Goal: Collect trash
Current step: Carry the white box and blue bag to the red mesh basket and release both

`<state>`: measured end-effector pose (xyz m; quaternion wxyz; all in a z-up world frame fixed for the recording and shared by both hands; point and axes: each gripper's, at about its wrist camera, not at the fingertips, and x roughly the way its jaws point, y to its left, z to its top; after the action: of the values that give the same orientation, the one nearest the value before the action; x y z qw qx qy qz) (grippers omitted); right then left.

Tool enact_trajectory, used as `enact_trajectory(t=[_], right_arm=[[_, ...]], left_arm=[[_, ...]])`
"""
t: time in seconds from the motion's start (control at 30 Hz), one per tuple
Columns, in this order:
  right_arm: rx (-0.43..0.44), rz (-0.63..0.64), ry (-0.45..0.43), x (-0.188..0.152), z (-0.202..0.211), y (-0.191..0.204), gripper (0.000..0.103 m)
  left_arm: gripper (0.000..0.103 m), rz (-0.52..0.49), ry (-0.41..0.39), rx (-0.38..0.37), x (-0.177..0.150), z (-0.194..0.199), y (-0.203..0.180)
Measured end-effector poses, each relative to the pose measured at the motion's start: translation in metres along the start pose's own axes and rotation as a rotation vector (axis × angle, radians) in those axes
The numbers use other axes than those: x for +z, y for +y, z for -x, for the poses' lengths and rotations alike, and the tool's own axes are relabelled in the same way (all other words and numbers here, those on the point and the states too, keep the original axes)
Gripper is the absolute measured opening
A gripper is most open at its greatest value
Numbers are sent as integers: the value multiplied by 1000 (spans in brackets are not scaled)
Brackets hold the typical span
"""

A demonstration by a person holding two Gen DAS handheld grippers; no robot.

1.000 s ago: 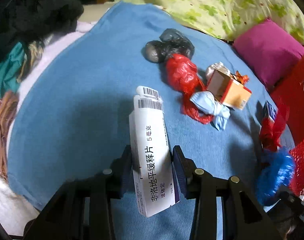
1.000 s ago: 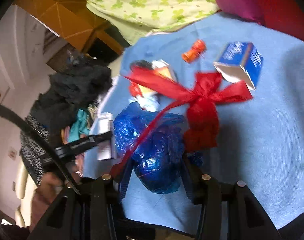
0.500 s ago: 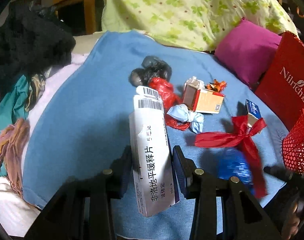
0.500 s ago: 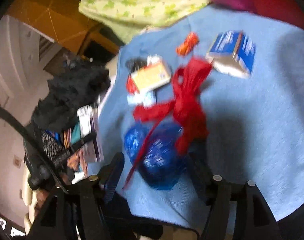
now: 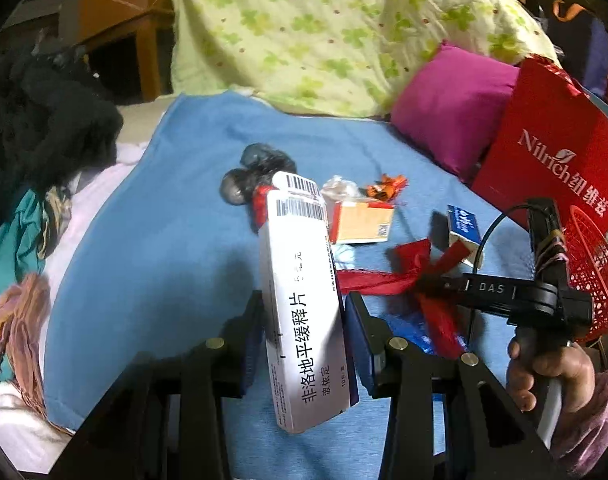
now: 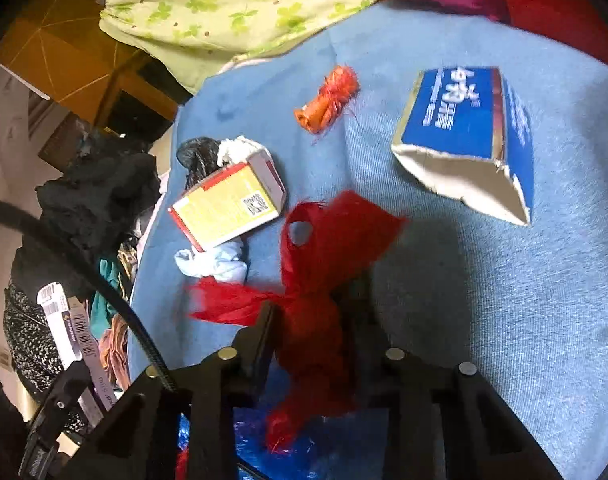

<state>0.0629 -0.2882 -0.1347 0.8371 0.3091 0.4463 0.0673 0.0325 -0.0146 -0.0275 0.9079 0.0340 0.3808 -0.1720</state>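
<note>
My left gripper (image 5: 306,320) is shut on a white medicine box (image 5: 299,272), held upright above the blue sheet (image 5: 163,240). In the right wrist view my right gripper (image 6: 314,312) has its jaws closing on the knot of a red ribbon bow (image 6: 336,232), and the pads press the ribbon. A crumpled blue plastic bag (image 6: 259,444) lies under that gripper. From the left wrist view the right gripper (image 5: 426,284) reaches in from the right onto the red ribbon bow (image 5: 384,280).
Loose on the sheet are a torn blue carton (image 6: 460,120), a yellow box (image 6: 223,204), an orange wrapper (image 6: 328,100), a pale blue wad (image 6: 215,264) and a black bag (image 5: 255,172). A red mesh basket (image 5: 592,272) and red paper bag (image 5: 552,152) stand right.
The left gripper has risen with the white box. The right gripper opened off the blue bag, slid forward and closed on the red ribbon's knot.
</note>
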Motion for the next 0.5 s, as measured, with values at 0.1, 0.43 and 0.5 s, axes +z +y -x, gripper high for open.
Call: enact_trajectory(t=[0.1,0.43,0.5], right_arm=[[9,58,-87,1,34,10,33],[51,101,-434,-20,216,6,33],[33,88,-489,-26,249,-4,33]], left_arm=[[42,-19,-12,-14,2,6,-9],[42,-143,-74,-161,22,44,-76],[42,-170,-79,-220,29,50,-97]])
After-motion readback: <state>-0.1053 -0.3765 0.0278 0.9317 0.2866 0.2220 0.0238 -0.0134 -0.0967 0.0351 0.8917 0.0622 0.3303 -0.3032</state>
